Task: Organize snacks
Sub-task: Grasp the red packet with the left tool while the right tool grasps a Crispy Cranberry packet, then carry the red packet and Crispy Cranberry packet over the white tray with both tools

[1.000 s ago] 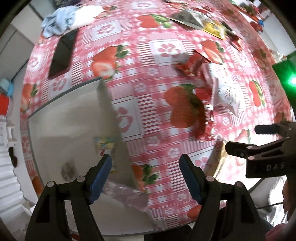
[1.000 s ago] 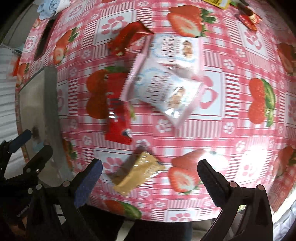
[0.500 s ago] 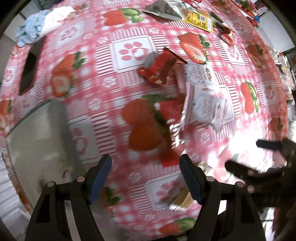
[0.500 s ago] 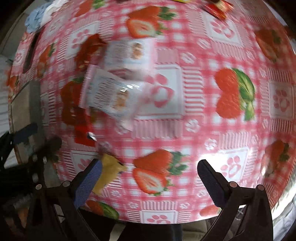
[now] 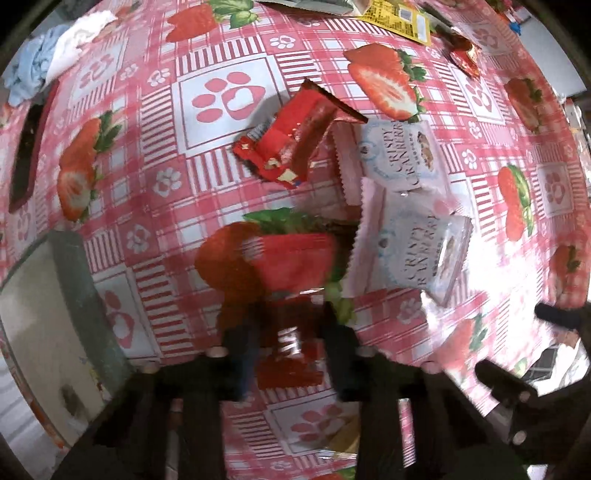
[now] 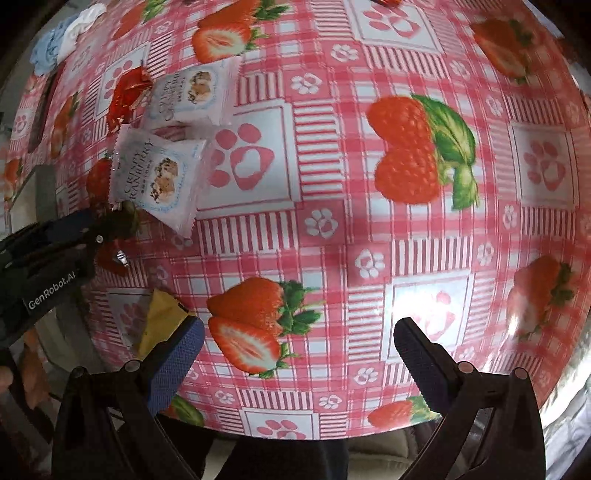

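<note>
At the far left of the left wrist view we are seeing a grey bin (image 5: 74, 306) sitting at the edge of the table (image 5: 155, 122), with a dark flat object (image 5: 26, 158) and a bundle of blue and white cloth (image 5: 48, 62) lying beyond it on the strawberry-print covering. Moving right, a crumpled red wrapper (image 5: 291, 144) is resting near a paw-print square, and below it a second red snack packet (image 5: 295, 266) is lying straight ahead of our left claw (image 5: 291, 343). The fingers (image 5: 238, 354) are blurring badly, standing on either side of the packet's near end — we cannot tell whether they are pinching it or merely straddling it. Just right of the red packets, two white cranberry crisp packets (image 5: 402, 155) (image 5: 417, 254) are overlapping each other, the lower one touching the red packet's edge. A yellow packet (image 5: 402, 18) is lying at the far top edge.

In the right wrist view, again from the left, the left claw is appearing as a dark body beside the same white packets (image 6: 162, 177). A tan wrapped snack (image 6: 162, 317) is lying at the near table edge, partly hidden behind one blue finger (image 6: 173, 358). Our right claw (image 6: 295, 350) is hovering with its jaws spread wide over bare cloth — holding nothing.
</note>
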The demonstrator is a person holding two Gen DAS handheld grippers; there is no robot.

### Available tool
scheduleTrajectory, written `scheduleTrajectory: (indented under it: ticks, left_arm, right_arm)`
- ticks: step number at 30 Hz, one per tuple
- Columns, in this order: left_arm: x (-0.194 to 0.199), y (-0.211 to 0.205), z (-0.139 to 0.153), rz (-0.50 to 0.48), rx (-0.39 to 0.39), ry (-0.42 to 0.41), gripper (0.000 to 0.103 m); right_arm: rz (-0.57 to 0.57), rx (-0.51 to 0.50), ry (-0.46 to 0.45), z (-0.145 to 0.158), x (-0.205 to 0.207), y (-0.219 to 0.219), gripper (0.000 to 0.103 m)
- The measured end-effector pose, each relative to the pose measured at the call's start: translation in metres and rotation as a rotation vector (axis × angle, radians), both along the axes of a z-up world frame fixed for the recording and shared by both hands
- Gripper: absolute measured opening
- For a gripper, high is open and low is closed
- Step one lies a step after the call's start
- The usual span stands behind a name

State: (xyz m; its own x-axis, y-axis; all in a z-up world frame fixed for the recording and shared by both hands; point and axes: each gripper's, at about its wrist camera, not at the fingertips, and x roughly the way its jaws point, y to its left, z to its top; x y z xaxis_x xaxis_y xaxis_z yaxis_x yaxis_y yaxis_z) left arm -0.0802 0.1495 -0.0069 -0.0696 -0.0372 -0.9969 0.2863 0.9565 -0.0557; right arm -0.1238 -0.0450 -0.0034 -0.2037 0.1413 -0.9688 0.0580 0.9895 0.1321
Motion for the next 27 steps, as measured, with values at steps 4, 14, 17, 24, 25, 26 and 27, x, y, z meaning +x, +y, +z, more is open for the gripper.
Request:
scheduleTrajectory:
  ticks: [4, 14, 17, 24, 25, 26, 27]
  left_arm:
    - [-0.003, 0.028, -0.004, 0.053, -0.004, 0.022, 0.024]
    - [-0.028, 0.069, -0.018, 0.103, 0.018, 0.045, 0.024]
    - [-0.027, 0.067, -0.021, 0.105, 0.021, 0.043, 0.024]
    - [-0.039, 0.067, -0.013, 0.1, 0.022, 0.034, 0.024]
    - [-0.041, 0.068, -0.007, 0.101, 0.022, 0.035, 0.024]
    - [-0.041, 0.068, -0.007, 0.101, 0.022, 0.034, 0.024]
    - [-0.041, 0.068, -0.007, 0.098, 0.021, 0.032, 0.024]
  right_arm:
    - [0.069, -0.009, -0.024, 0.008, 0.023, 0.02, 0.103]
    - [0.441, -0.035, -0.156, 0.019, 0.07, 0.11, 0.103]
    - [0.502, -0.053, -0.154, 0.012, 0.079, 0.125, 0.1]
    - [0.402, 0.001, -0.116, 0.01, 0.086, 0.119, 0.045]
    - [0.377, 0.013, -0.109, 0.011, 0.083, 0.113, 0.045]
    - [0.348, 0.027, -0.1, 0.011, 0.077, 0.103, 0.044]
    - [0.308, 0.046, -0.089, 0.011, 0.073, 0.095, 0.044]
